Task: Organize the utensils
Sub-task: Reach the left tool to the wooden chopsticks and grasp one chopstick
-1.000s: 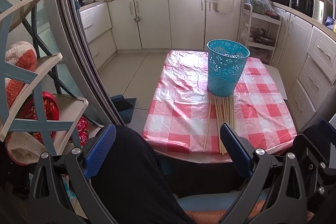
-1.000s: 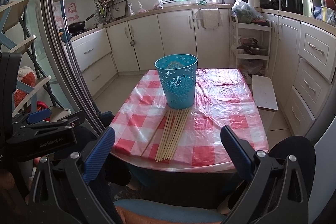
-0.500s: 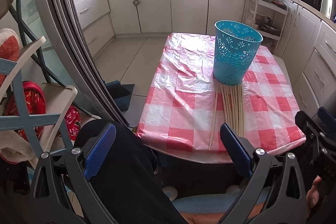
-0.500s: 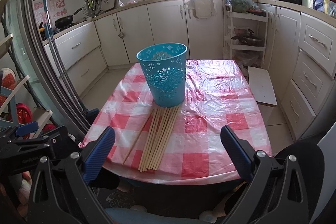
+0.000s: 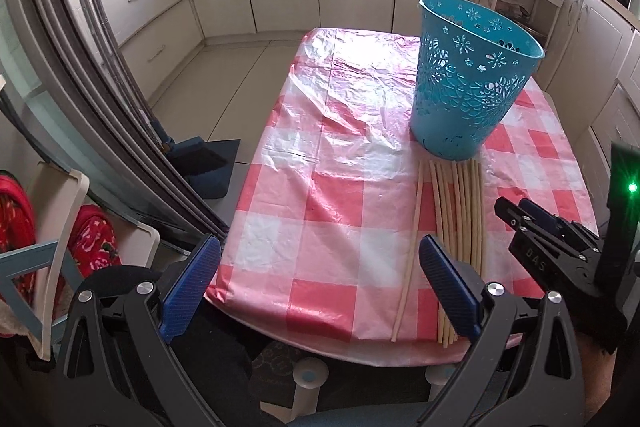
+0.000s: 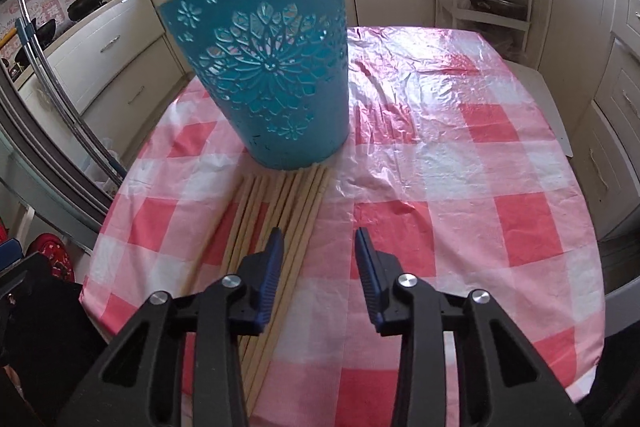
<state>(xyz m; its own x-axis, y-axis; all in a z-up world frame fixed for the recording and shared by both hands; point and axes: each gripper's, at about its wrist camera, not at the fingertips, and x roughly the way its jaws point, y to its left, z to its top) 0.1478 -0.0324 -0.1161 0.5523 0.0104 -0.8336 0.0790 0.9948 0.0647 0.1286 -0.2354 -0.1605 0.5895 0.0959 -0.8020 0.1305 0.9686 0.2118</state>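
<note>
Kitchen cabinets ringed a checked worktop (image 6: 460, 163) where wooden chopsticks (image 6: 280, 223) lay against a teal basket (image 6: 272, 75). The right gripper (image 6: 319, 259) hung released, chopsticks just beneath its left jaw; the left gripper (image 5: 320, 275) gaped wide, chopsticks by its right jaw.

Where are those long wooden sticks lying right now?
The wooden sticks lie side by side on the checked tablecloth, running from the foot of the blue basket to the near table edge. In the right view they pass under the right tongs.
</note>
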